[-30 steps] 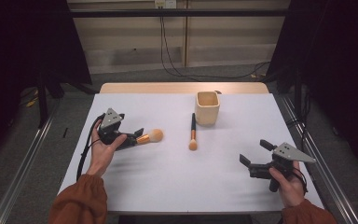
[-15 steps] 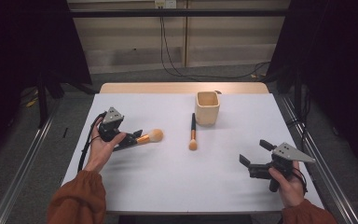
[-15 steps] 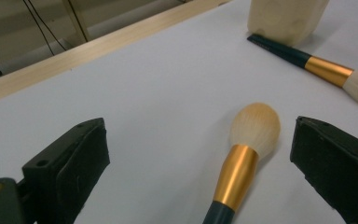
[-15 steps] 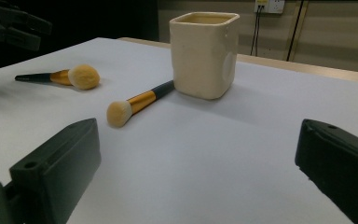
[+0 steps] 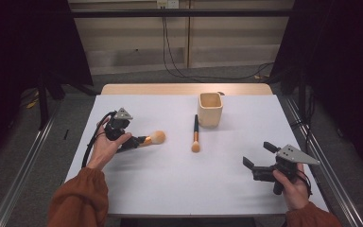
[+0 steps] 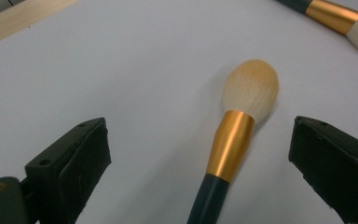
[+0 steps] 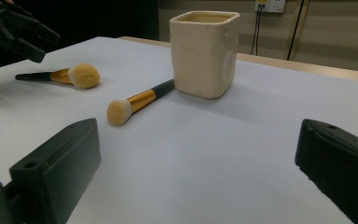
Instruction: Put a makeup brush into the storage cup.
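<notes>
The step in hand looked like the approach to a first pick-up: at the left of centre in the high view the left gripper (image 5: 131,143) hung over the dark handle of the powder brush (image 5: 147,140), and in the left gripper view its jaws stood spread wide, one at each lower corner of the frame, with the brush (image 6: 235,140) lying flat on the table between them, gold ferrule and pale rounded head pointing toward the upper middle of the frame, touched by neither jaw as far as could be seen. The next move, by my judgement, called for lowering the jaws either side of the handle or ferrule and closing squarely, since a round, slim handle could roll or slip; the cream cup (image 5: 210,109), upright at upper centre of the high view, seemed the likely destination. A second, slimmer brush (image 5: 195,133) lay just left of the cup, bristles toward the bottom of the frame. The right gripper (image 5: 260,166) waited at the lower right of the high view, its jaws likewise spread and holding nothing, well apart from both brushes. The table (image 5: 179,189) carried a plain white, matte covering with a strip of bare wood along its far edge. Beyond it were a grey floor, a pale wall with black cables hanging from an outlet at top centre, and dark curtains at both sides.
</notes>
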Tool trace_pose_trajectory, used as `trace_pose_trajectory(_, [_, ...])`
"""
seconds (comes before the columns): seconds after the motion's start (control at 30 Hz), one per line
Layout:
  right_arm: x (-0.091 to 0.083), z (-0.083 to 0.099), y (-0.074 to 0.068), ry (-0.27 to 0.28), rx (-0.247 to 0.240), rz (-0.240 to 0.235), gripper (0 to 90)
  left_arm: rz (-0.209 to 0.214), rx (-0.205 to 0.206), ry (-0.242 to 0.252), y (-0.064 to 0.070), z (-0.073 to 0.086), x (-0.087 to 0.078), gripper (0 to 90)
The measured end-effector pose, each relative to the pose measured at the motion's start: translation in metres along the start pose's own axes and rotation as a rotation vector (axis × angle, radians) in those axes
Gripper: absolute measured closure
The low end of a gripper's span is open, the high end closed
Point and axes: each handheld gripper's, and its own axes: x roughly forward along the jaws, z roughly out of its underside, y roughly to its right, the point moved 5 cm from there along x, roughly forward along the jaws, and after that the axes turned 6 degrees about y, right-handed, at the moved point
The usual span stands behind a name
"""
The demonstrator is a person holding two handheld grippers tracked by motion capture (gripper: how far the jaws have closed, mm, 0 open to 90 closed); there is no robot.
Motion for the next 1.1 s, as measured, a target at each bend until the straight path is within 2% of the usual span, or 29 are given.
trace_pose_trajectory(0.07, [0.000,0.000,0.000,-0.001,-0.002,-0.001,0.0,0.004,0.007,-0.042,-0.001,0.003,0.002,5.5])
trace_pose_trajectory(0.2, [0.001,0.000,0.000,-0.004,-0.004,-0.004,0.0,0.004,0.016,-0.087,-0.002,0.006,0.004,6.1])
trace_pose_trajectory(0.27, [0.001,0.001,0.000,-0.007,-0.004,-0.007,0.0,0.010,0.044,-0.140,-0.002,0.007,0.004,6.4])
trace_pose_trajectory(0.3, [0.001,0.001,-0.001,-0.007,-0.012,-0.008,0.0,0.023,0.034,-0.146,-0.002,0.006,0.005,7.4])
trace_pose_trajectory(0.4, [0.001,0.001,-0.001,-0.009,-0.011,-0.008,0.0,0.029,0.048,-0.173,-0.001,0.003,0.006,8.6])
trace_pose_trajectory(0.47, [0.001,0.001,0.000,-0.011,-0.010,-0.008,0.0,0.038,0.083,-0.228,-0.001,0.004,0.007,8.5])
trace_pose_trajectory(0.57, [0.001,0.001,-0.001,-0.014,-0.008,-0.011,0.0,0.055,0.078,-0.289,0.000,0.006,0.012,8.7])
trace_pose_trajectory(0.6, [0.001,0.001,-0.001,-0.014,-0.008,-0.011,0.0,0.053,0.063,-0.285,0.002,0.006,0.014,9.5])
trace_pose_trajectory(0.63, [0.001,0.002,-0.001,-0.015,-0.008,-0.012,0.0,0.062,0.084,-0.308,0.001,0.007,0.015,9.4])
trace_pose_trajectory(0.67, [0.001,0.002,-0.001,-0.015,-0.008,-0.012,0.0,0.062,0.078,-0.313,0.002,0.008,0.018,9.5])
trace_pose_trajectory(0.77, [0.001,0.002,-0.001,-0.015,-0.006,-0.014,0.0,0.068,0.111,-0.365,0.002,0.012,0.022,9.6])
trace_pose_trajectory(0.8, [0.001,0.002,-0.001,-0.016,-0.006,-0.014,0.0,0.071,0.098,-0.361,0.003,0.013,0.023,9.4])
trace_pose_trajectory(0.97, [0.001,0.003,-0.001,-0.023,-0.014,-0.017,0.0,0.101,0.112,-0.395,0.003,0.016,0.026,8.1])
trace_pose_trajectory(1.03, [0.002,0.002,-0.002,-0.023,-0.012,-0.018,0.0,0.112,0.131,-0.419,0.002,0.017,0.028,7.9])
trace_pose_trajectory(1.1, [0.002,0.003,-0.003,-0.024,-0.014,-0.020,0.0,0.125,0.116,-0.428,0.003,0.018,0.030,7.8])
